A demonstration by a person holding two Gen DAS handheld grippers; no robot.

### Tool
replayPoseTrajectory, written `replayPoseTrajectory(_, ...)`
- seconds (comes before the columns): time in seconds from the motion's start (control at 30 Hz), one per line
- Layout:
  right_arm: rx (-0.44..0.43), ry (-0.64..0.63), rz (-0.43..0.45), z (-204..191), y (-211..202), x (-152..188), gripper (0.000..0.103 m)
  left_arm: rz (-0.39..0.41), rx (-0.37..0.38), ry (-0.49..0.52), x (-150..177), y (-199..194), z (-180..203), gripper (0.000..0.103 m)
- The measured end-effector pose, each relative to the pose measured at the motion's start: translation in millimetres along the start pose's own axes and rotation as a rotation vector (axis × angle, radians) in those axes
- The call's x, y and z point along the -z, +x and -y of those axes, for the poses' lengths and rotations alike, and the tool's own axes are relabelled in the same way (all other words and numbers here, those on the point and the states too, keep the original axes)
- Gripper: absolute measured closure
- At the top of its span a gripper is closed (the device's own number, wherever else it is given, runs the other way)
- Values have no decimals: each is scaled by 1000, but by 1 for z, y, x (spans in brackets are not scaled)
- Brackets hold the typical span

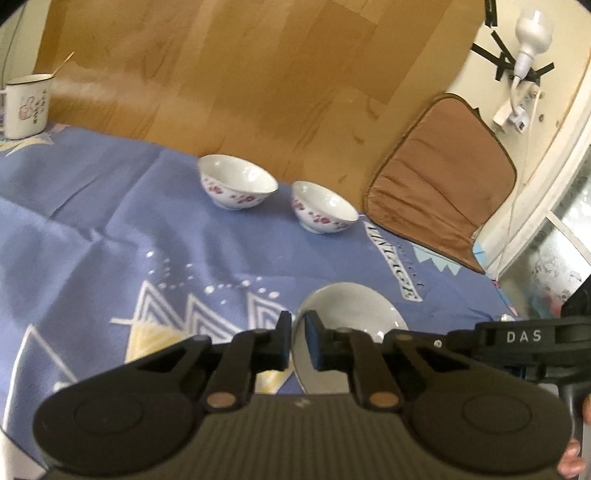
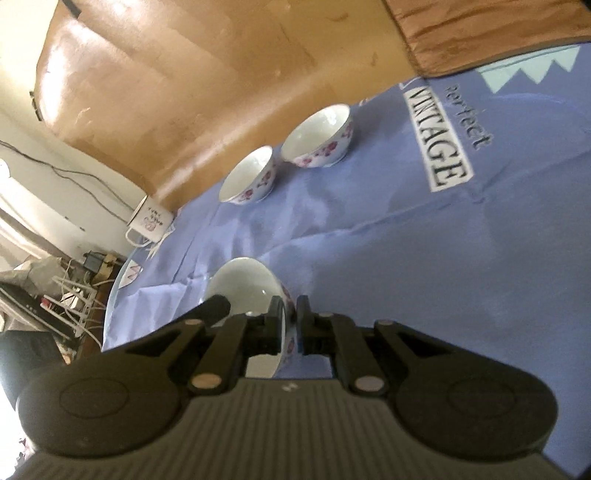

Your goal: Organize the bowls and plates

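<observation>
L wrist: left gripper (image 1: pixel 299 339) jaws clamp plate (image 1: pixel 351 306) rim | right gripper (image 2: pixel 290 328) jaws grip tilted bowl (image 2: pixel 247 288) wall, mouth facing left

Bench under blue printed cloth (image 1: pixel 110 221); wood-grain panel (image 1: pixel 240 74) behind. Brown cushion (image 1: pixel 443 192) far right. Taped bulb (image 1: pixel 532 33) on cream wall; window (image 1: pixel 565 236) right.

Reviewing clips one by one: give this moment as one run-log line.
left gripper: shut on plate rim | right gripper: shut on held bowl wall | two floral bowls free on cloth
</observation>
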State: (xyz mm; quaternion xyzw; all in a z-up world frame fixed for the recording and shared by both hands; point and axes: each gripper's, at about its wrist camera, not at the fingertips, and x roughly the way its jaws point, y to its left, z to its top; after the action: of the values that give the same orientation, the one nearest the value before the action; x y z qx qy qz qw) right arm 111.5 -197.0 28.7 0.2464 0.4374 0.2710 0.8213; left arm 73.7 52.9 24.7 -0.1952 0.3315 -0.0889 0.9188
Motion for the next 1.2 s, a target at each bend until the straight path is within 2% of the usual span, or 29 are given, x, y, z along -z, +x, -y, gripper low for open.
replayPoseTrajectory(0.1,20,-21,1,-1,3,2,93,-25,-5,-19,1,9,0,93)
replayPoseTrajectory(0.17,38,-33,16,2,-4,1,93,-38,21,-19,-1,15,9,93)
replayPoseTrajectory(0.37,125,-28,115,29,-49,-11,94,-67,105,82,-6,44,67,94)
replayPoseTrajectory(0.5,203,-23,172,51,-74,-15,94,-115,142,120,-3,73,103,94)
replayPoseTrajectory(0.67,279,1,196,78,-81,-16,94,-147,140,167,8,100,124,92)
replayPoseTrajectory(0.73,306,-41,193,80,-76,-18,89,-153,128,170,8,99,124,86)
replayPoseTrajectory(0.8,328,-74,215,72,-77,-21,88,-109,132,174,2,84,115,79)
replayPoseTrajectory(0.83,327,-100,242,68,-81,-24,84,-75,136,174,-3,74,106,76)
replayPoseTrajectory(0.9,326,-148,319,55,-92,-32,82,10,106,146,-13,53,82,76)
replayPoseTrajectory(0.97,289,-173,358,39,-97,-42,82,74,52,104,-22,37,50,77)
replayPoseTrajectory(1.03,216,-168,334,25,-87,-56,82,118,-29,55,-28,26,14,78)
replayPoseTrajectory(1.1,160,-138,266,15,-62,-72,82,147,-127,17,-29,18,-21,79)
replayPoseTrajectory(1.2,159,-49,169,7,-5,-96,82,183,-233,-28,-24,9,-59,80)
